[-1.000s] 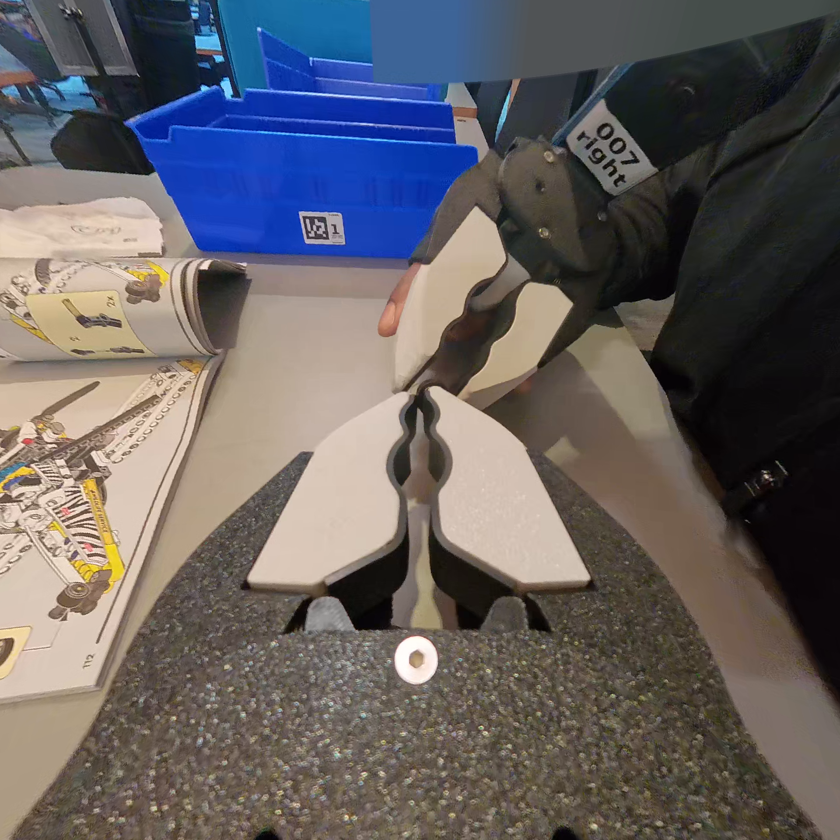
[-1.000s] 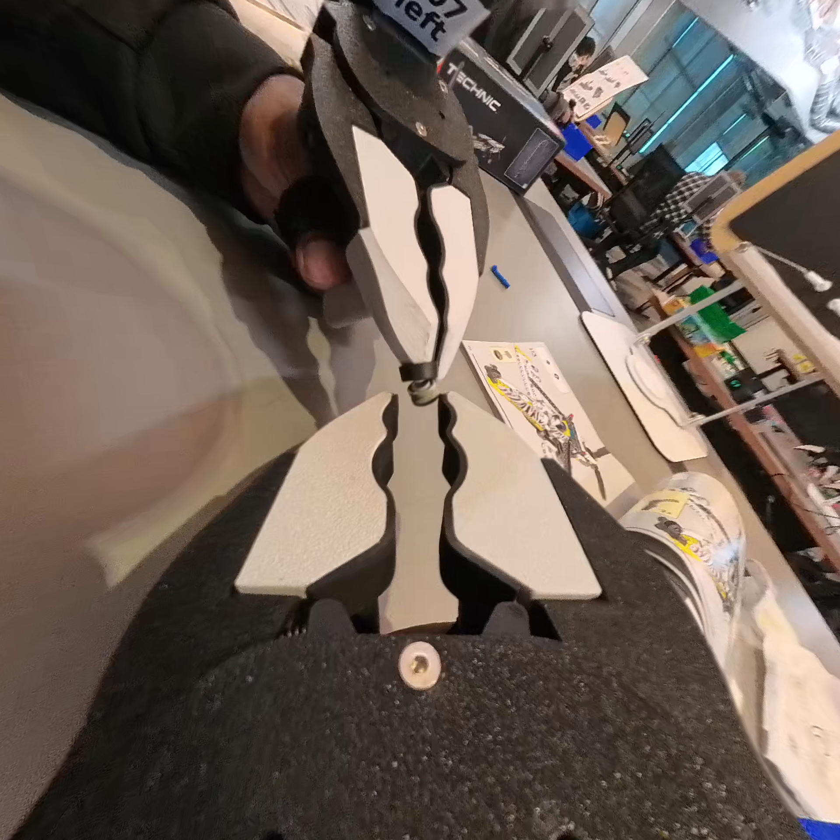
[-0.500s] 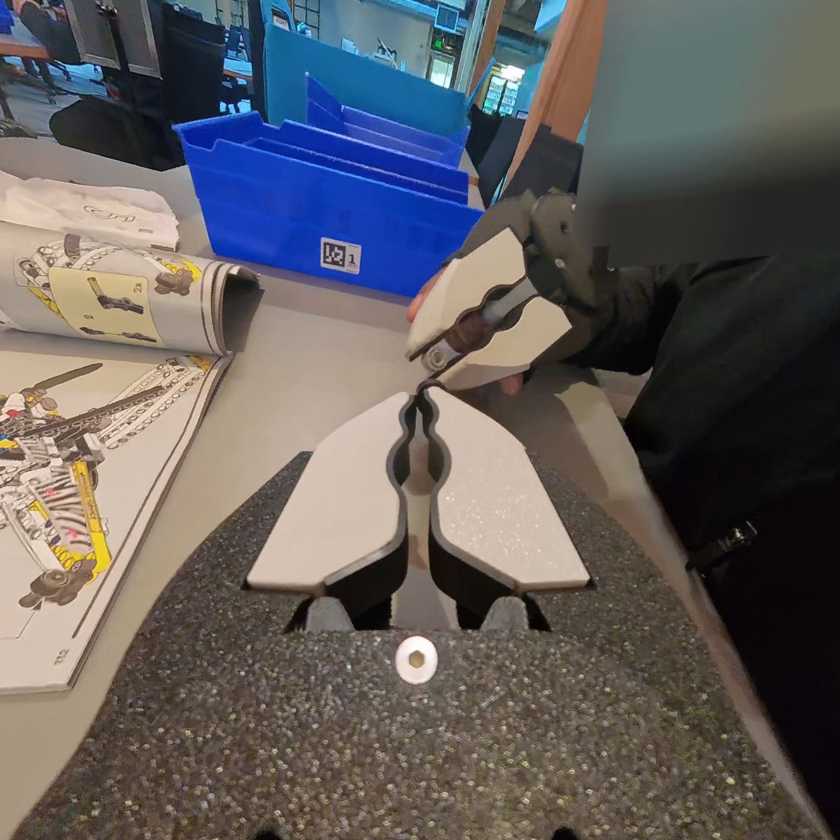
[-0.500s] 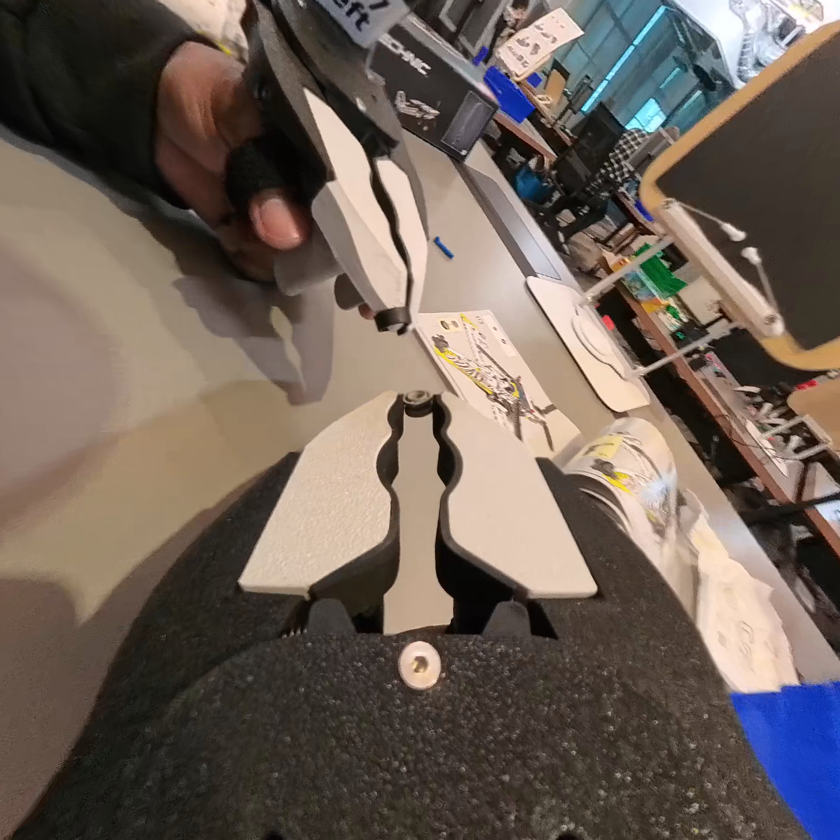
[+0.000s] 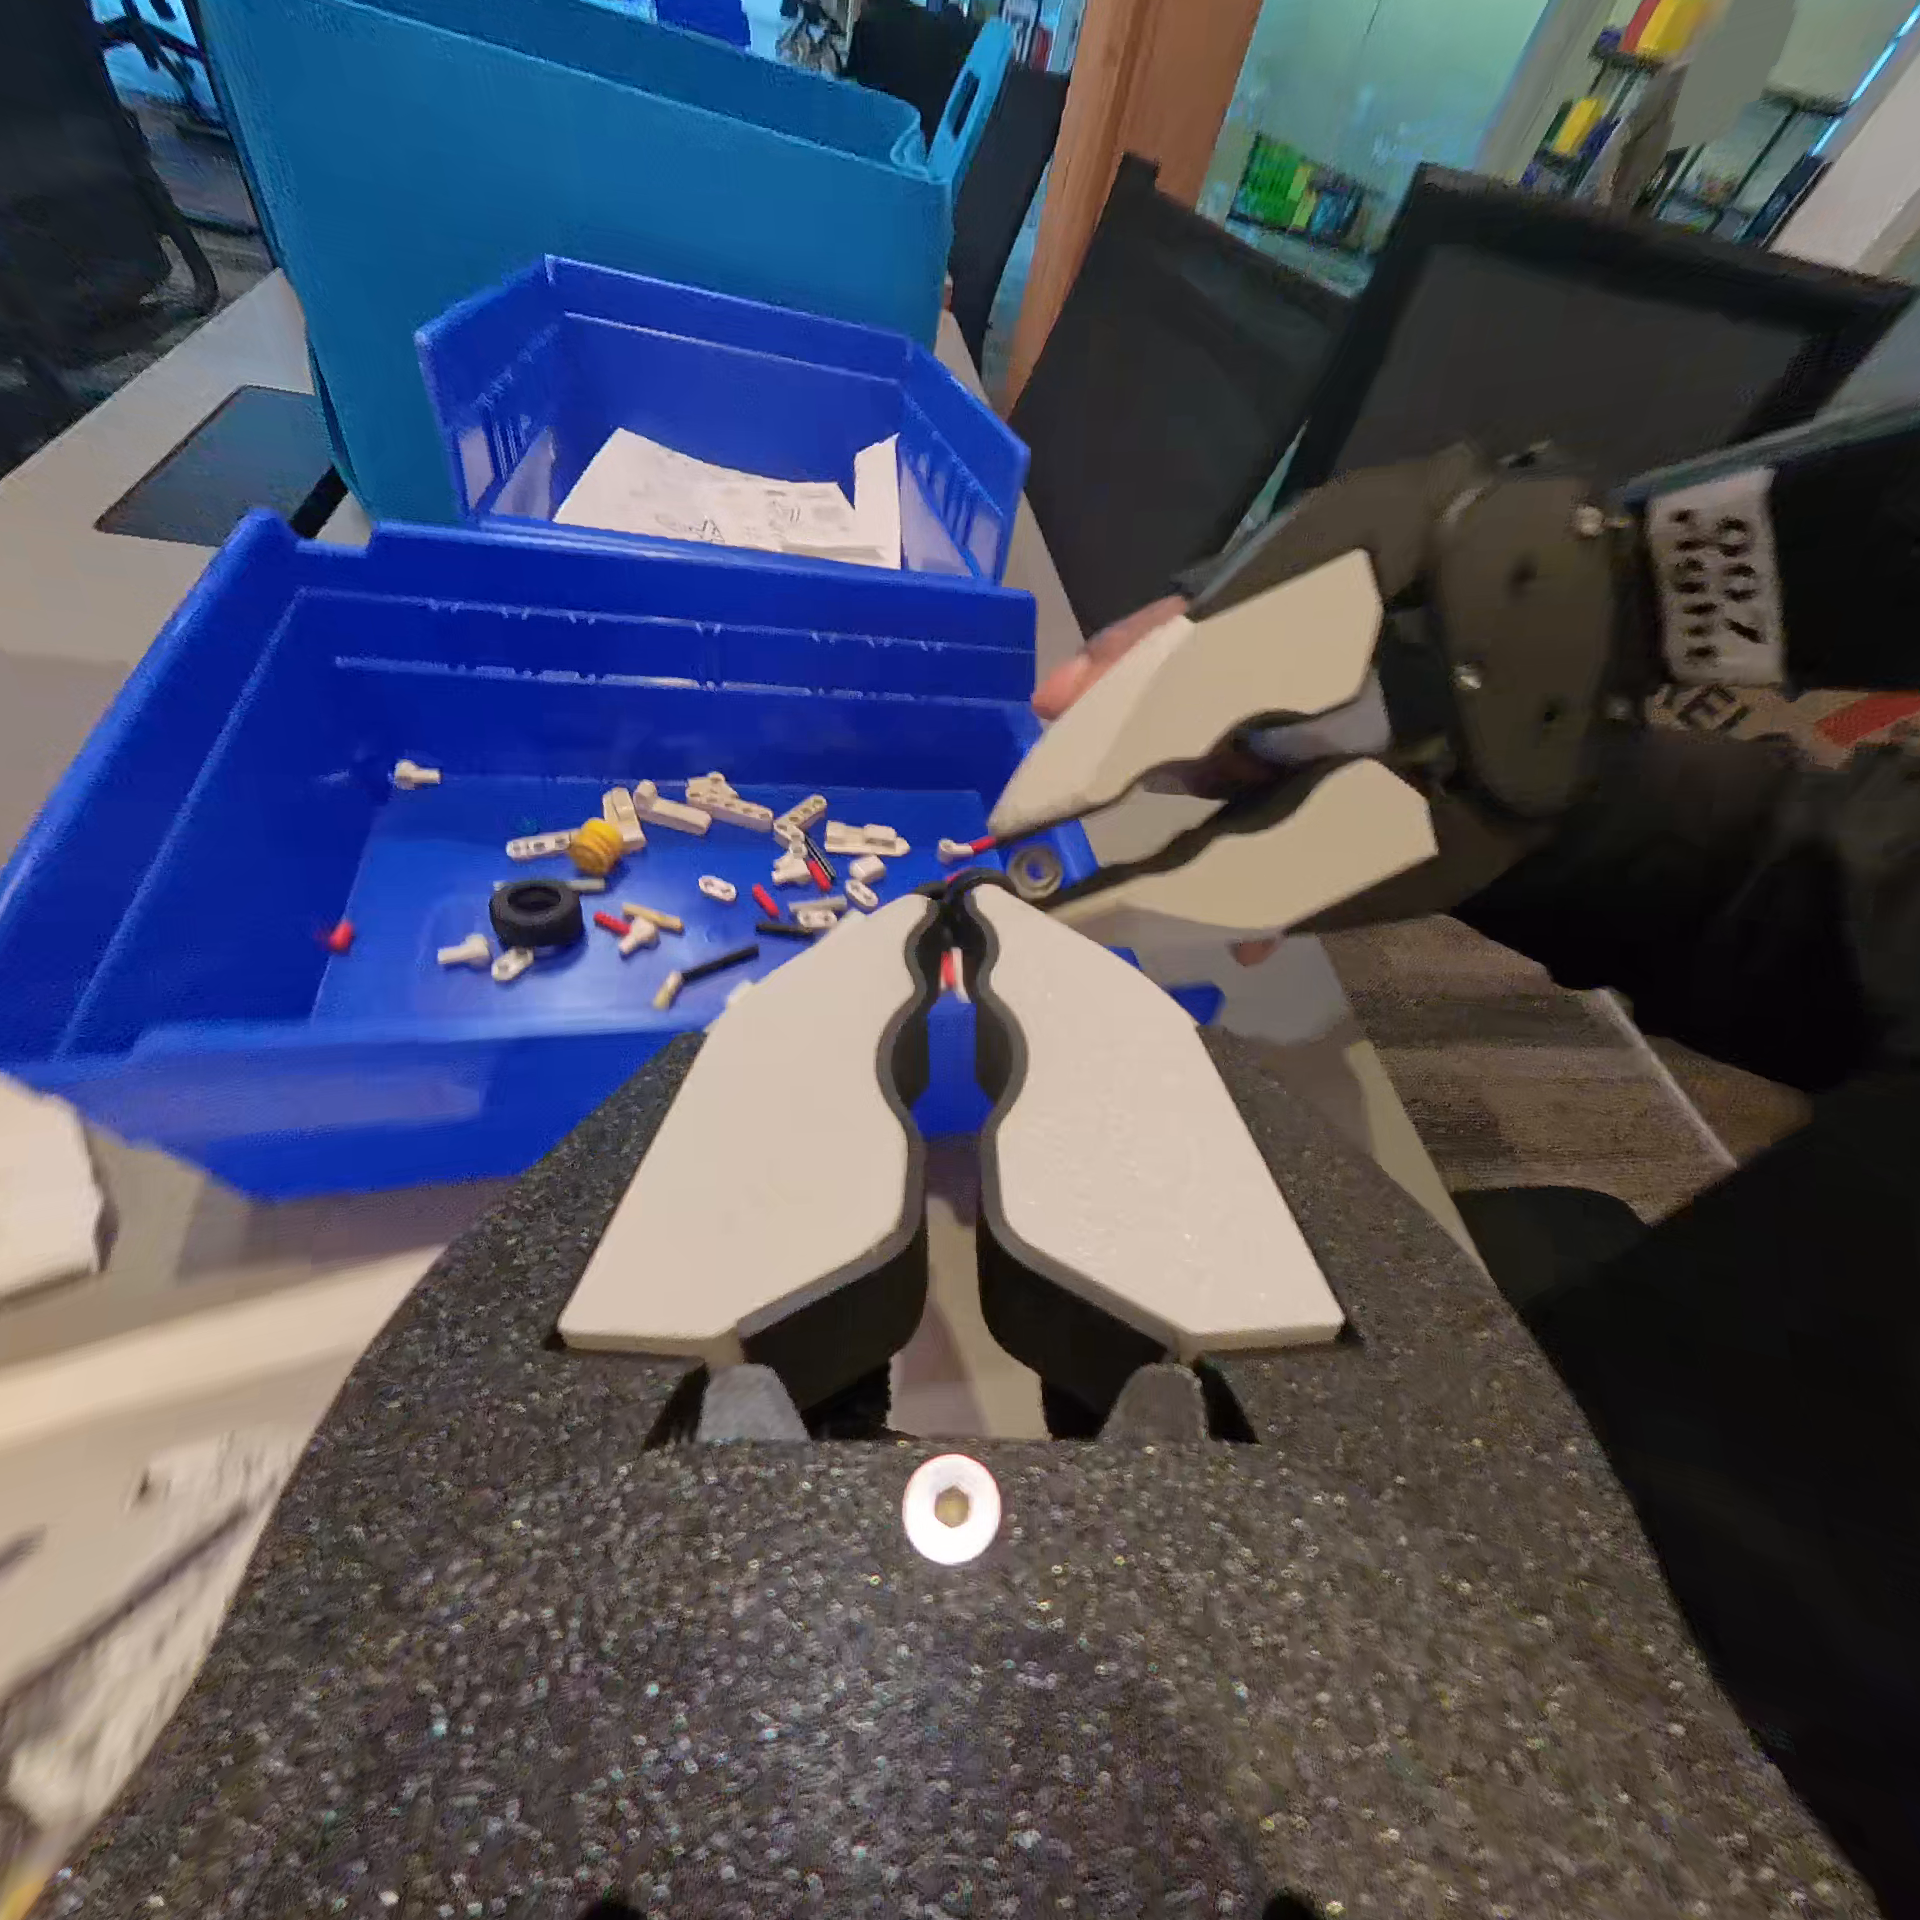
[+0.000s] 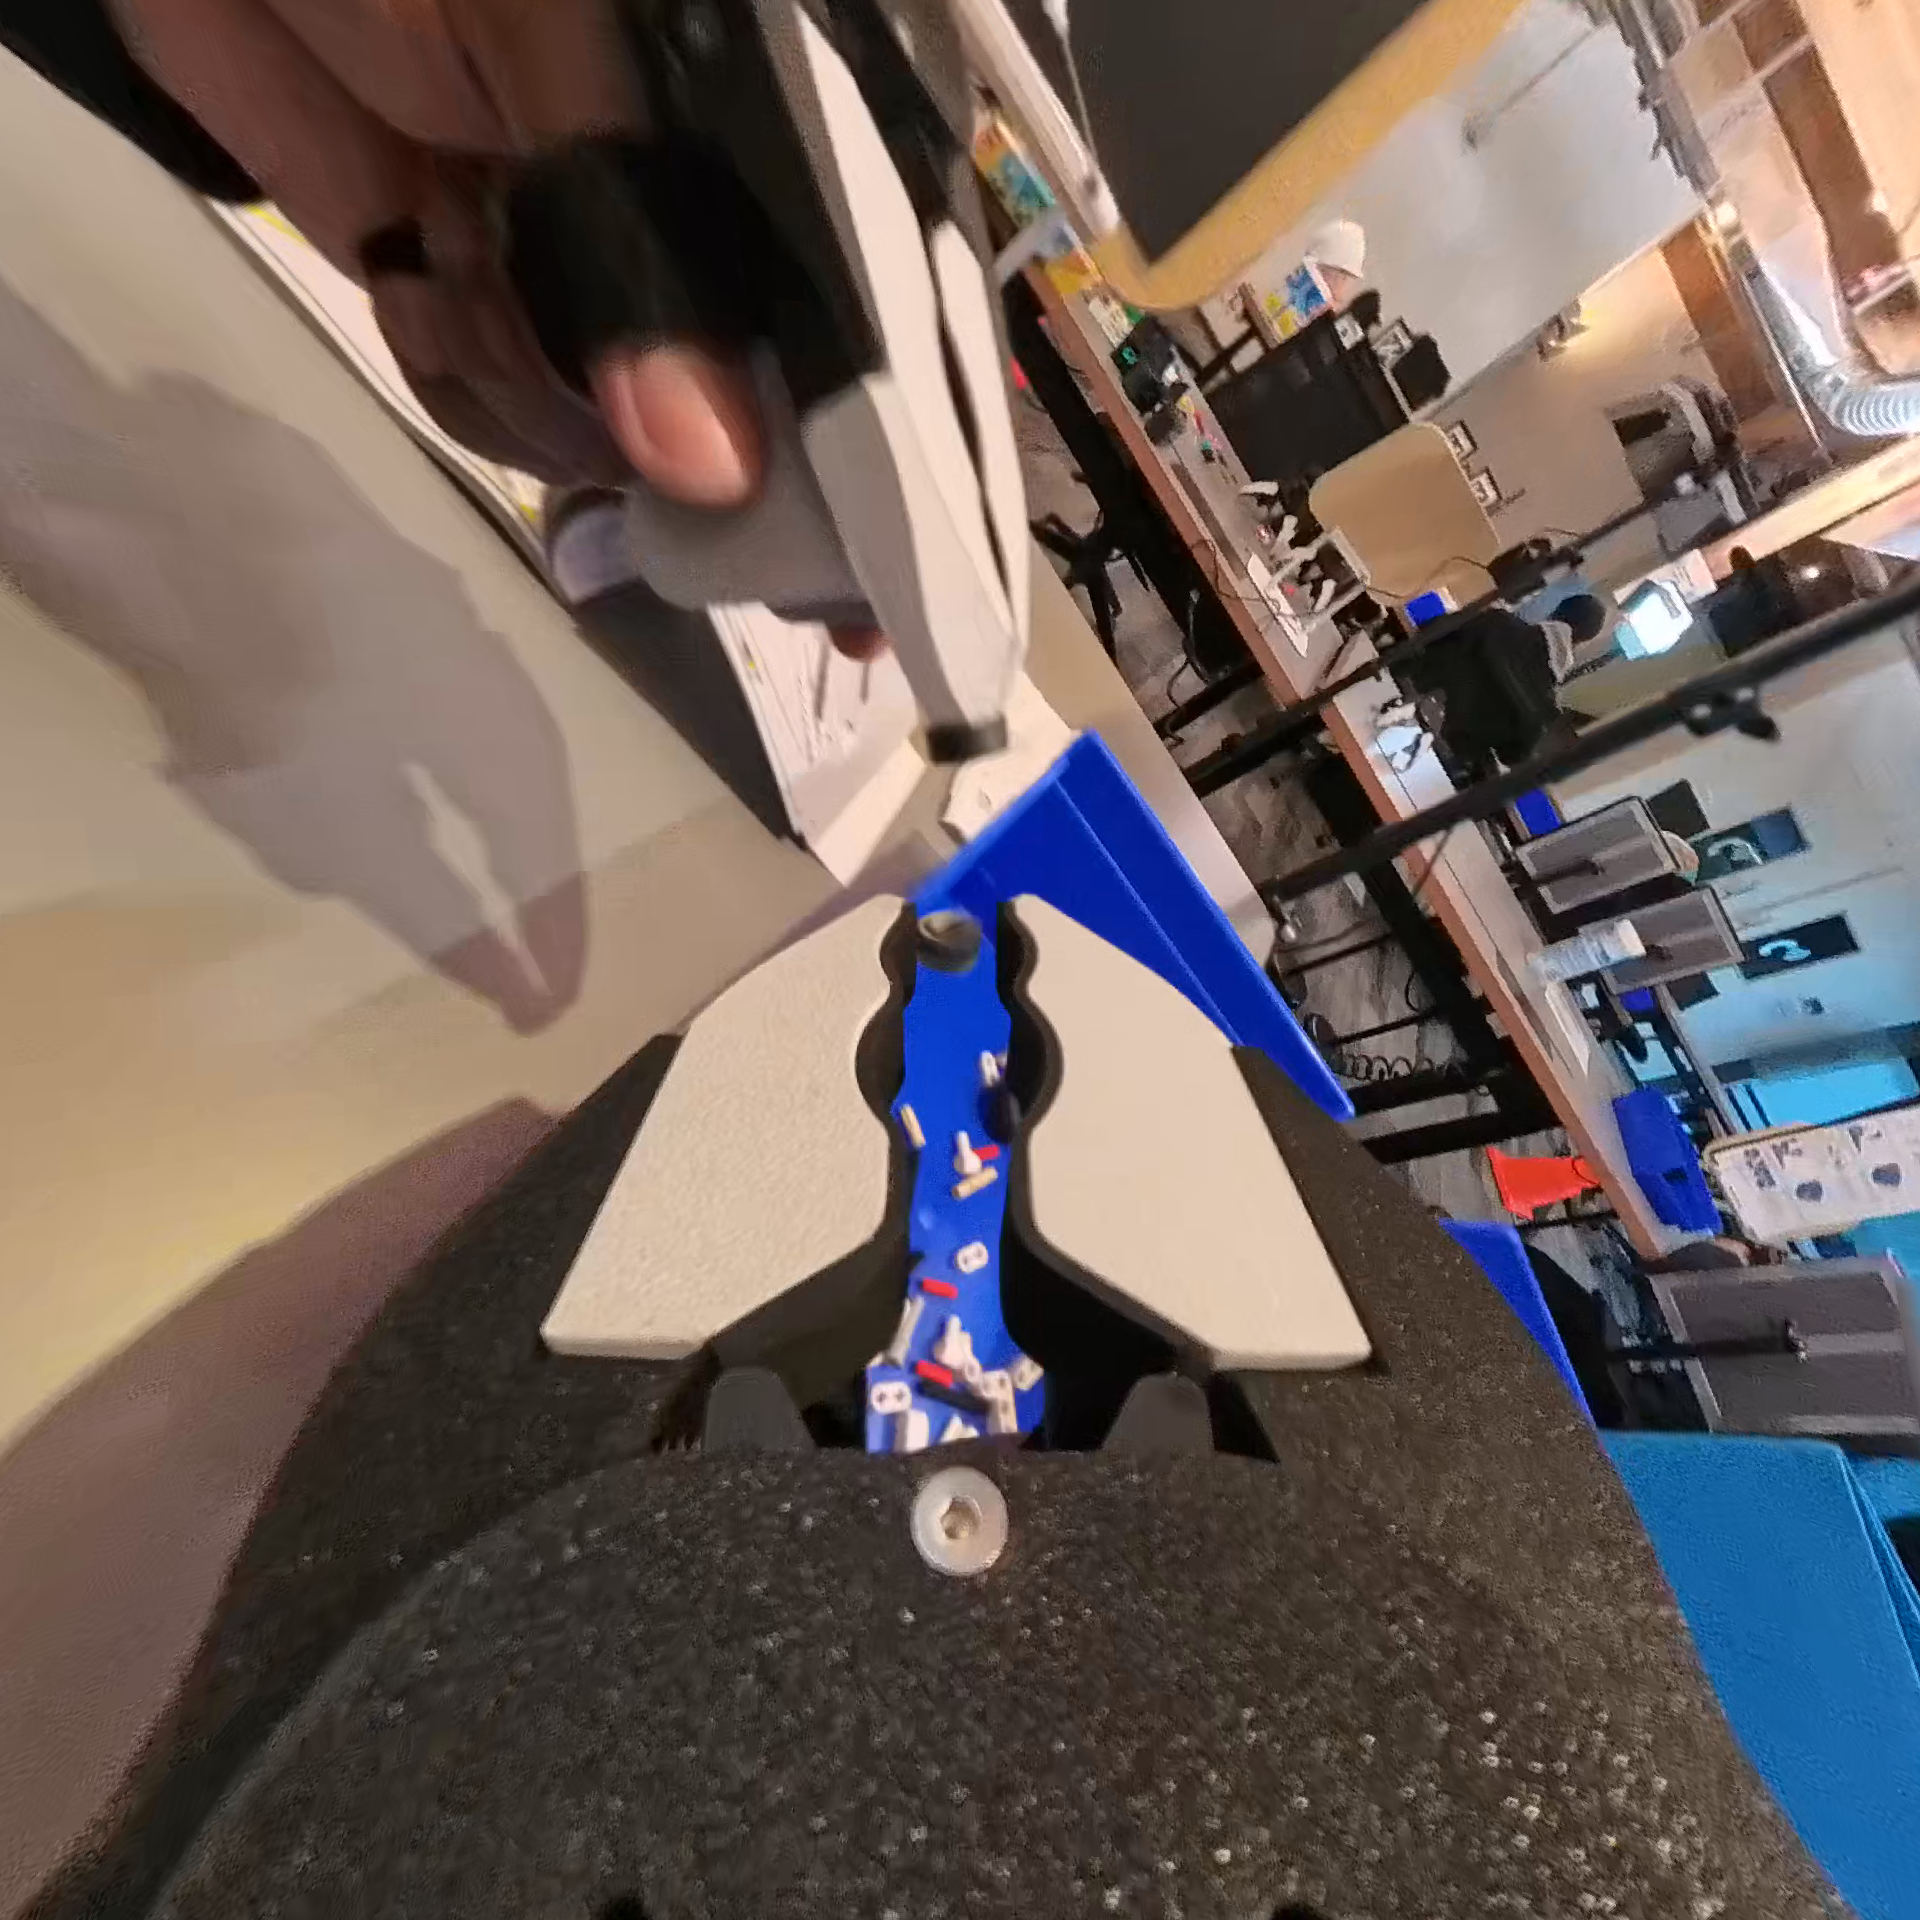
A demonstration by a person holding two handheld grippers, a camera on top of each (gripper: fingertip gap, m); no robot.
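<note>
My left gripper point(image 5: 954, 906) is clenched on a thin black rubber ring point(image 5: 971, 883) at its tips. My right gripper point(image 6: 951, 928) pinches a small grey plastic bushing point(image 6: 943, 938), round with a central hole. Both hover over the near right corner of the blue plastic bin point(image 5: 156, 810), whose smooth floor is scattered with loose beige, red and black building pieces point(image 5: 717, 831).

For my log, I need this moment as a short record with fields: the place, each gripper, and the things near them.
Place: grey table with blue bin
Left gripper: shut on small black ring, by the bin's near edge
Right gripper: grey round part between its fingertips, over the bin
In bin: loose small parts, black tyre, yellow part
Behind: second bin holding paper
</note>
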